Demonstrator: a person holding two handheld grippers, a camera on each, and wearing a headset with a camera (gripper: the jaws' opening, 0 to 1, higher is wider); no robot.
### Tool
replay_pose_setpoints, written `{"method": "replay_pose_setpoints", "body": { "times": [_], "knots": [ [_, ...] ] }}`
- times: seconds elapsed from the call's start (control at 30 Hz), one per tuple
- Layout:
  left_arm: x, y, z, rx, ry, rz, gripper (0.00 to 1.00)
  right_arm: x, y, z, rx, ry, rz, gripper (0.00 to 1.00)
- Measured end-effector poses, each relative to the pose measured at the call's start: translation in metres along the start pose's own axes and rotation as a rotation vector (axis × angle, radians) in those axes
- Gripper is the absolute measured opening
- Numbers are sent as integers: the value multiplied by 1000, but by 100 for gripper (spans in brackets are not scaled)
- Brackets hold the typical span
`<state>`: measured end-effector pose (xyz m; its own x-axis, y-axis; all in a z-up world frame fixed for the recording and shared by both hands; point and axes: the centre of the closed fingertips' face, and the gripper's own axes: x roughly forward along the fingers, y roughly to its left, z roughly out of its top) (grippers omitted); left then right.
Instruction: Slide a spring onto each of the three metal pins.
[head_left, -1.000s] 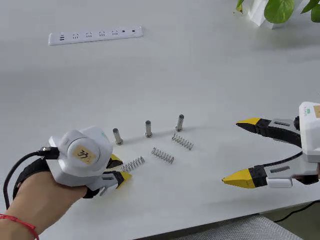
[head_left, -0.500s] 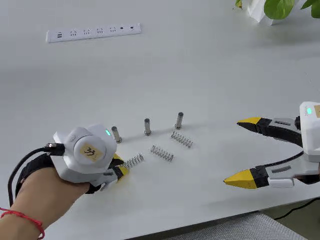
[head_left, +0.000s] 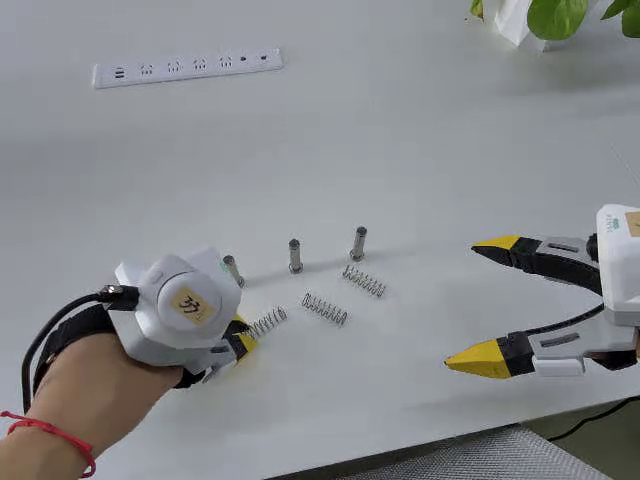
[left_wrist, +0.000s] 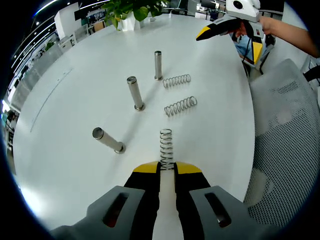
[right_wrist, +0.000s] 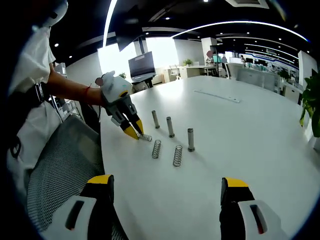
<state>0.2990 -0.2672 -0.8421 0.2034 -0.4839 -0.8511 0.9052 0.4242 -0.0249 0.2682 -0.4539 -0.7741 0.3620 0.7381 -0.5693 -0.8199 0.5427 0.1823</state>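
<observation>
Three metal pins stand upright in a row on the white table; in the left gripper view the pins lean from the fisheye. Two springs lie loose in front of them. A third spring lies flat, its near end pinched between the yellow tips of my left gripper, which is shut on it, low at the table's front left. My right gripper hovers open and holds nothing at the right, well apart from the pins.
A white power strip lies at the far left of the table. Green plant leaves hang over the far right corner. A grey mesh chair stands off the table's near edge.
My left gripper's jaws have closed on the near end of the closest spring and the hand has shifted slightly. The right gripper has stayed in place, open.
</observation>
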Motion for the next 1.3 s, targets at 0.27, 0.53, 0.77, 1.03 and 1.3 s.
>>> {"method": "replay_pose_setpoints", "body": {
  "times": [0.27, 0.53, 0.77, 1.03, 1.3],
  "knots": [
    [-1, -2, 0, -8, 7, -9, 7, 0, 2, -1, 4, -3, 1, 86],
    [-3, -3, 0, -23, -3, -18, 7, 2, 5, 1, 5, -3, 7, 86],
    [-5, -4, 0, -34, -10, -23, 7, 5, 6, 3, 4, -6, 12, 86],
    [-13, -8, 3, -49, -39, -32, 7, 6, 10, 6, -3, -7, 21, 85],
    [-25, -16, 10, -68, -89, -47, 7, 5, 16, 18, -16, -14, 34, 83]
  ]
}}
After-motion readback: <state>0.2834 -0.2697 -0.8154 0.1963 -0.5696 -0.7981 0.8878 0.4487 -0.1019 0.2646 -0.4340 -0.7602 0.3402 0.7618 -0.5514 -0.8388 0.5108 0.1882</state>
